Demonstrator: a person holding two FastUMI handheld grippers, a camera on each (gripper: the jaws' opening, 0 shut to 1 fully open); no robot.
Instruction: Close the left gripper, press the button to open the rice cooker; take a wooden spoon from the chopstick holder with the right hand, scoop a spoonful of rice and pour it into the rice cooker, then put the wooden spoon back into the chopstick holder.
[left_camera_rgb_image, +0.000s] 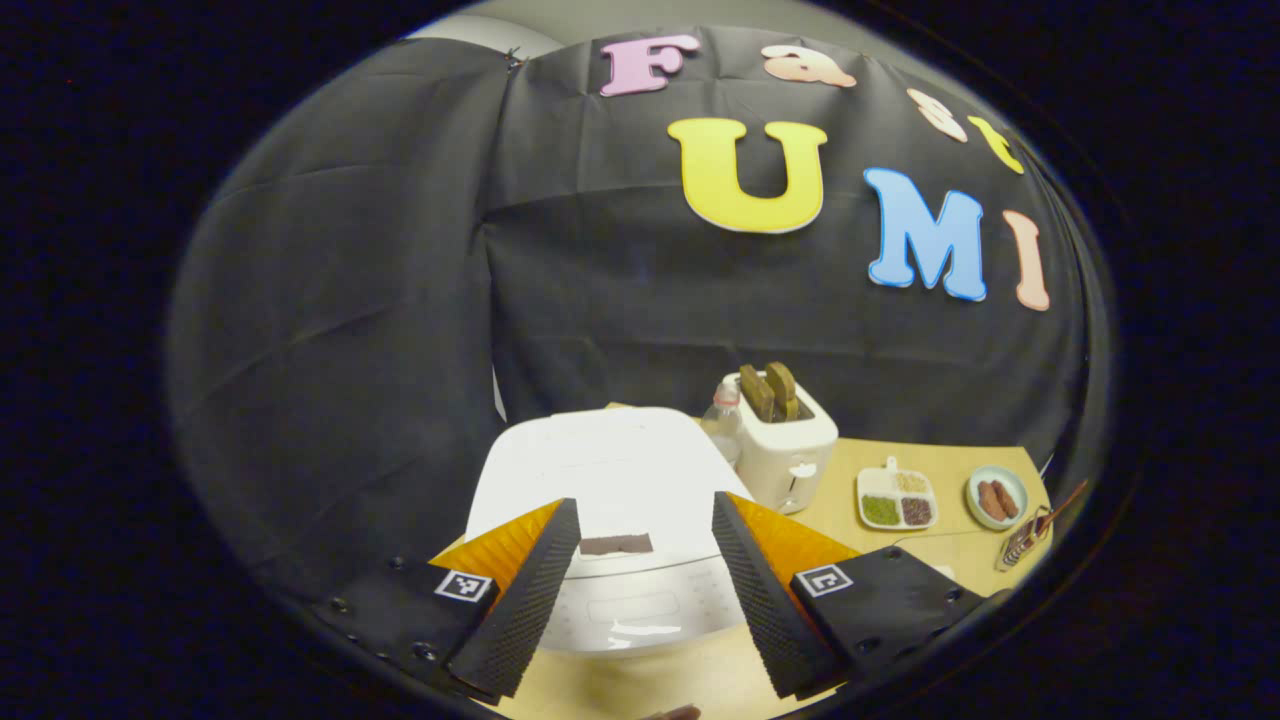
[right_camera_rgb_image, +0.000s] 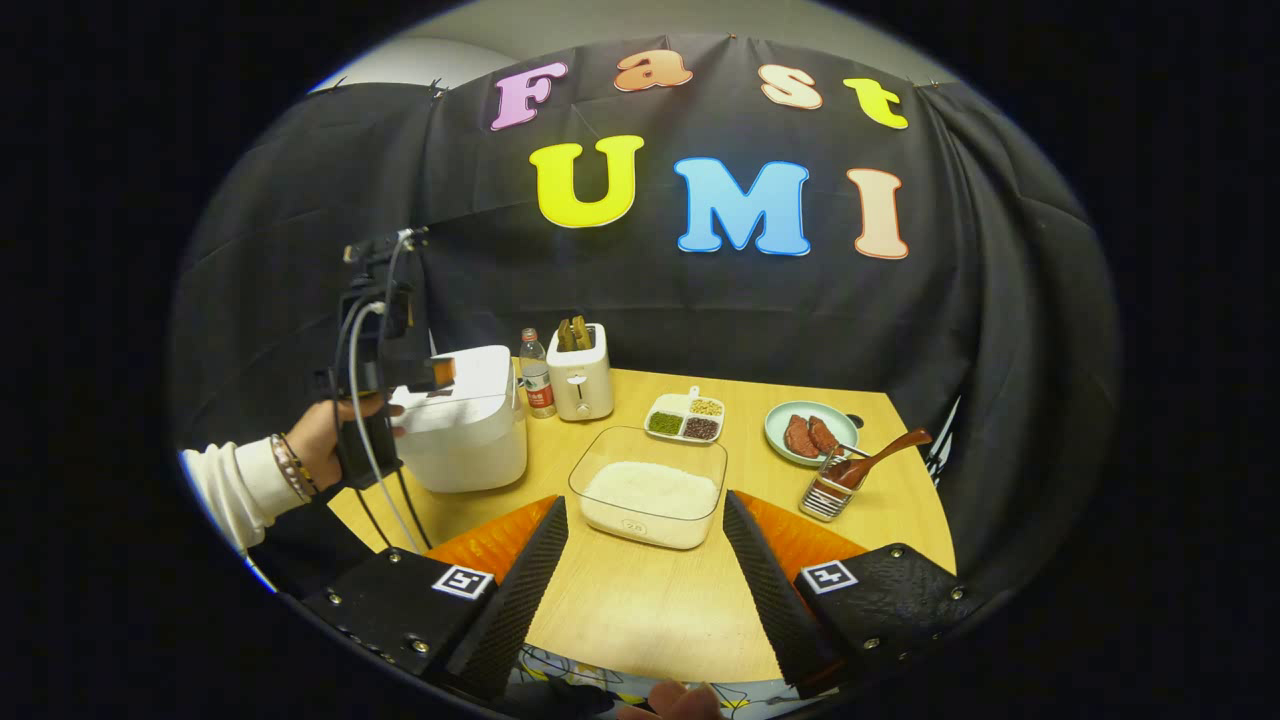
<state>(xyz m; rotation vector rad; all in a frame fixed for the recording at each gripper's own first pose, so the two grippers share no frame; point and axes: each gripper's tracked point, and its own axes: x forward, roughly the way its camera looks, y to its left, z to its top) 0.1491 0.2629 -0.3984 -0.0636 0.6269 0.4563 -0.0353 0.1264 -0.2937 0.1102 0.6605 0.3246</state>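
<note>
My left hand-held gripper (left_camera_rgb_image: 640, 590) spread apart above shut rice cooker (left_camera_rgb_image: 610, 480). Right hand-held gripper (right_camera_rgb_image: 640, 590) apart, empty. Wooden spoon (right_camera_rgb_image: 880, 457) in chopstick holder (right_camera_rgb_image: 828, 495), bench's right: light, stiff; grip handle mid-length.

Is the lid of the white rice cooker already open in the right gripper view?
No, the white rice cooker has its lid down flat on the body, and the left gripper hovers just above it.

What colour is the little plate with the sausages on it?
The plate is pale green, clearest in the right gripper view.
</note>
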